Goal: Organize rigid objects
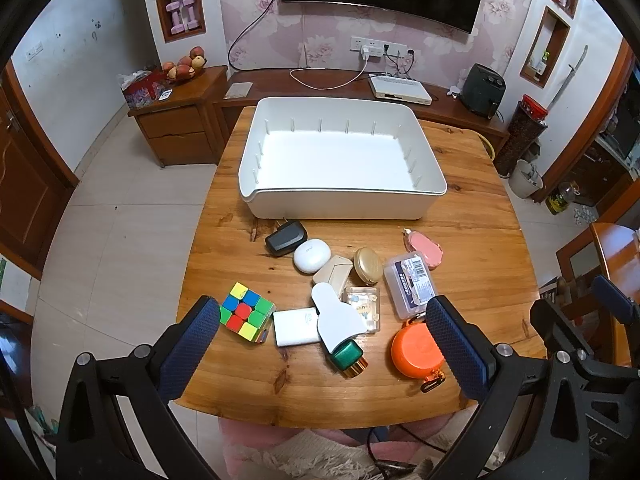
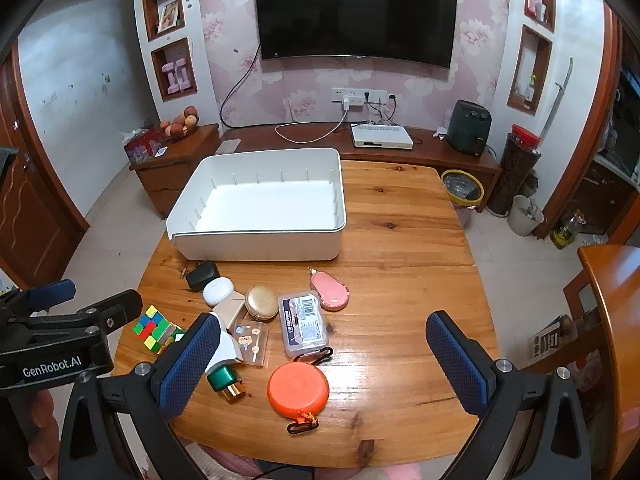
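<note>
Orange round case (image 2: 298,390) lies between right tool (image 2: 324,358) pads at 12 o'clock, nearer than left tool (image 1: 324,332); both tools released, empty.

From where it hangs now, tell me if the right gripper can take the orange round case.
Probably yes: the right gripper is open, the orange round case lies just ahead between its jaws, uncovered, with bare table alongside.

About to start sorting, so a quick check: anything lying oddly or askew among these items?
Mostly tidy. The green-capped bottle lies on its side, with a white paddle-shaped piece overlapping it and the clear packet. The white bin is empty.
</note>
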Demonstrator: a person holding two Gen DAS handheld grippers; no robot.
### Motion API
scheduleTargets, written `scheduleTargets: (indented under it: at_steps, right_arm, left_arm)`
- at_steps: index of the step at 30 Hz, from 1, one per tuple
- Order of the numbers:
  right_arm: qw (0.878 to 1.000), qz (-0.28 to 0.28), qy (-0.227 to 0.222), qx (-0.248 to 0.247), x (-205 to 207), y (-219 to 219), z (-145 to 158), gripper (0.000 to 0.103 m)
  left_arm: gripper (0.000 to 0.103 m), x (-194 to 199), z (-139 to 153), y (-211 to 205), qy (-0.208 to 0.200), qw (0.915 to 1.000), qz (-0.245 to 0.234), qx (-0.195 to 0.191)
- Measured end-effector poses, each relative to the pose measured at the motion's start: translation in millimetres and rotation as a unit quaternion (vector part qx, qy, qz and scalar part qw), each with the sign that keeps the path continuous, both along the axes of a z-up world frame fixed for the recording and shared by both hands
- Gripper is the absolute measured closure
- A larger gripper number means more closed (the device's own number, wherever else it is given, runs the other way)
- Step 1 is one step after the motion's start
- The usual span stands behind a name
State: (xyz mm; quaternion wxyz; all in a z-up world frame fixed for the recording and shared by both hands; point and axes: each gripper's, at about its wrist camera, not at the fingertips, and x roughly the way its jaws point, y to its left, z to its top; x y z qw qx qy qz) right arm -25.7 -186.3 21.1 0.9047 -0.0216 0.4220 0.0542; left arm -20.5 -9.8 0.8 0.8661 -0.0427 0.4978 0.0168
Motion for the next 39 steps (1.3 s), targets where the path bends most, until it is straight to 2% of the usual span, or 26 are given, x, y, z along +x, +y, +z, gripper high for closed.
scheduleTargets:
  at_steps: [7, 13, 22, 27, 30, 35, 39]
  right_arm:
    - [1.0, 0.002, -0.006, -0.009, 6.0, 4.0, -1.8, 0.0]
    - [1.0, 0.002, 0.0, -0.025, 10.0, 8.7, -15.8, 0.0]
    - [0.999, 0.0, 0.016, -0.037, 10.0, 8.8, -41.9, 0.0]
    - [0.998, 0.014, 0.053, -0.001, 16.4, 9.2, -60.7, 0.0]
    - [0.998, 0.025, 0.066, -0.003, 18.0, 15.1, -72.8, 0.0]
    - [0.994, 0.056, 0.095, -0.022, 19.6, 25.7, -102.7, 0.0]
    - [0.989, 0.07, 0.123, -0.035, 21.8, 23.9, -127.7, 0.0]
  left_arm:
    - [0.001, 2.6, 2.6, 3.1, -0.003, 1.0, -0.003, 0.0]
    - [0.001, 11.2, -0.2, 14.2, -0.009, 0.9999, -0.007, -0.002]
    - [0.001, 24.5, -36.3, 35.1, 0.023, 0.9997, -0.012, 0.003]
    - [0.001, 29.2, -58.5, 54.9, 0.045, 0.9989, 0.002, -0.013]
    - [0.001, 30.8, -71.9, 66.2, 0.057, 0.9983, 0.008, -0.014]
    - [0.001, 31.3, -95.5, 74.9, 0.058, 0.9979, -0.01, 0.026]
    - [0.001, 36.8, -120.3, 76.4, 0.078, 0.9947, -0.038, 0.055]
